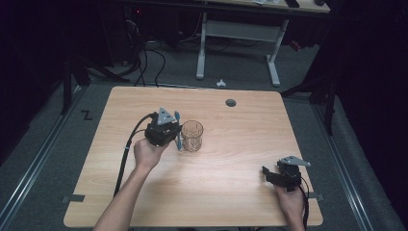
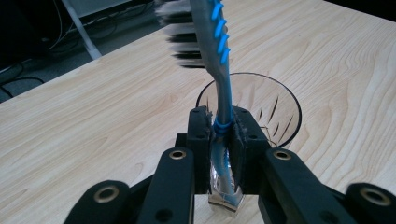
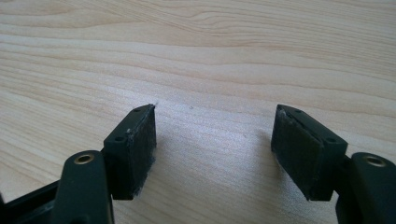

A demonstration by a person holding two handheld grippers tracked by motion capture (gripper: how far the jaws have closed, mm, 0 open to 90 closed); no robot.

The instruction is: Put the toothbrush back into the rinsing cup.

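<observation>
From the high view, one wooden surface (image 1: 231,192) carries the action, with two grippers and two hands in play. The left gripper (image 1: 176,135) sits near the middle of the surface, gripped by the person's left hand (image 1: 148,153), and it carries one blue toothbrush (image 1: 178,130) standing roughly upright. Just beside it, on its right in this view, stands one clear glass (image 1: 192,135), upright; toothbrush and glass look to be touching or nearly so. Well apart, at the near right corner, the right gripper (image 1: 267,174) rests low by the surface in the person's right hand (image 1: 290,199). One round hole (image 1: 231,102) marks the far side of the surface, and one pale desk frame (image 1: 238,43) stands on the floor beyond.

Over to the left gripper view: the left gripper (image 2: 219,140) has its two jaws clamped tight on the toothbrush (image 2: 223,79) handle, one on each side. The bristle head rises to the top, bristles facing left. The glass (image 2: 275,112) sits directly behind the jaws, its one round rim open upward.

Now the right gripper view: the right gripper (image 3: 215,140) shows its two jaws standing wide apart, holding nothing, with bare wood grain of the surface (image 3: 210,56) between them.
</observation>
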